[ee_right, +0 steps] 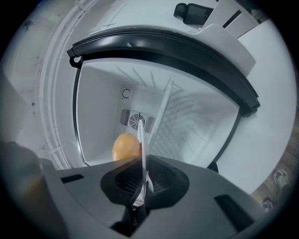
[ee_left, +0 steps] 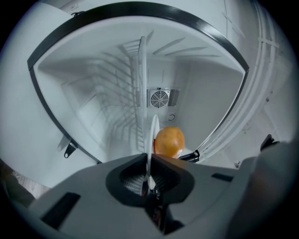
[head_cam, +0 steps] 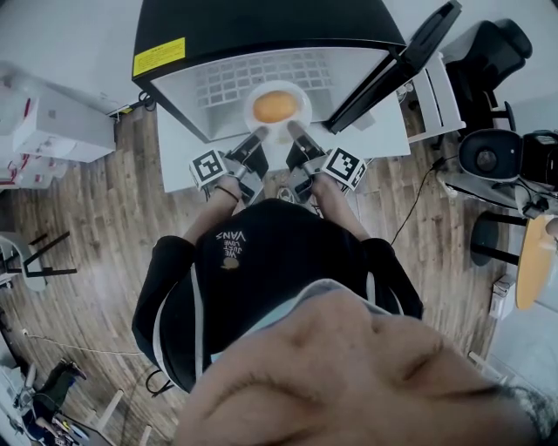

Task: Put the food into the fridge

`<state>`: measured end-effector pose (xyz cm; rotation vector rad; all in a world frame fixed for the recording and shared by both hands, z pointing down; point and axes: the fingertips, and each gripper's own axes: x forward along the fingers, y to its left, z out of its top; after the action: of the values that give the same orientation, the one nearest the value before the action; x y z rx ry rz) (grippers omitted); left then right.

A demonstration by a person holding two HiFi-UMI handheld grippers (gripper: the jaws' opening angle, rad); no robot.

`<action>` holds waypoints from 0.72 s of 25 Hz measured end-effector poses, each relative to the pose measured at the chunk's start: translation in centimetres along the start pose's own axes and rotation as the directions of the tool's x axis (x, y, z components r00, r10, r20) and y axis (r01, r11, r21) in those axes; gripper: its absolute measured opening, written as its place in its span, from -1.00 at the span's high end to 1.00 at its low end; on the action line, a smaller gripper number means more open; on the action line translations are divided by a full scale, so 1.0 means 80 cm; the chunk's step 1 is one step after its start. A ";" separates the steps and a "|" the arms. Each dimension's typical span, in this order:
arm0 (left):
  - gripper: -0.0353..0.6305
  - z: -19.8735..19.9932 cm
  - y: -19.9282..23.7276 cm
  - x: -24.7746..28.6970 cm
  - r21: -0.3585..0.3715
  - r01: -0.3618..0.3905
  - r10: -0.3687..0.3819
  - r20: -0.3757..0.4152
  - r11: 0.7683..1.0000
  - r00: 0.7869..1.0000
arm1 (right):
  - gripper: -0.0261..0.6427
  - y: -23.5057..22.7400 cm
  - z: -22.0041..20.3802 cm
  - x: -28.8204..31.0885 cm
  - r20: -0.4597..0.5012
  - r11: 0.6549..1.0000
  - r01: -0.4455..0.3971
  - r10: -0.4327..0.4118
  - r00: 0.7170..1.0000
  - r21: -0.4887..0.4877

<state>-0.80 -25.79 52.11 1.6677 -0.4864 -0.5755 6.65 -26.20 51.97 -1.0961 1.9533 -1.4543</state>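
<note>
A white plate (head_cam: 301,98) carrying a round orange-brown piece of food (head_cam: 275,106) hangs at the mouth of the open mini fridge (head_cam: 200,96). My left gripper (head_cam: 255,138) is shut on the plate's near left rim, and my right gripper (head_cam: 295,133) is shut on its near right rim. The left gripper view has the plate (ee_left: 153,133) edge-on between the jaws of the left gripper (ee_left: 149,179), with the food (ee_left: 169,141) just right of it. Seen from the right gripper (ee_right: 142,186), the plate (ee_right: 143,149) is also edge-on and the food (ee_right: 125,147) lies to its left.
The fridge has a black top (head_cam: 261,22), a white inside with a wire shelf (head_cam: 261,77) and a fan vent (ee_left: 160,98) at the back. Its door (head_cam: 397,63) swings open to the right. It stands on a white table (head_cam: 379,139). Chairs (head_cam: 488,157) stand at the right.
</note>
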 end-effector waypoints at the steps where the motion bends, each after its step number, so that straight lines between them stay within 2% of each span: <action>1: 0.80 0.001 0.001 0.002 0.002 -0.001 0.001 0.003 1.000 1.000 | 0.84 0.002 0.002 0.003 -0.001 1.000 -0.015 0.015 1.000 0.005; 7: 0.80 0.006 0.003 0.010 0.005 -0.009 0.009 0.018 1.000 1.000 | 0.84 0.007 0.010 0.013 -0.007 0.997 -0.071 0.071 0.997 0.028; 14: 0.80 0.009 0.005 0.018 0.003 -0.017 0.017 0.038 1.000 0.999 | 0.84 -0.004 0.019 0.016 -0.029 0.999 -0.045 0.045 0.999 0.021; 18: 0.80 0.010 0.007 0.021 -0.001 -0.020 0.020 0.047 1.000 0.999 | 0.84 0.000 0.021 0.021 -0.036 0.997 -0.071 0.072 0.997 0.040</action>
<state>-0.02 -27.54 52.37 1.6496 -0.5367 -0.6016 6.96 -28.50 51.60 -0.9788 1.9603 -1.4782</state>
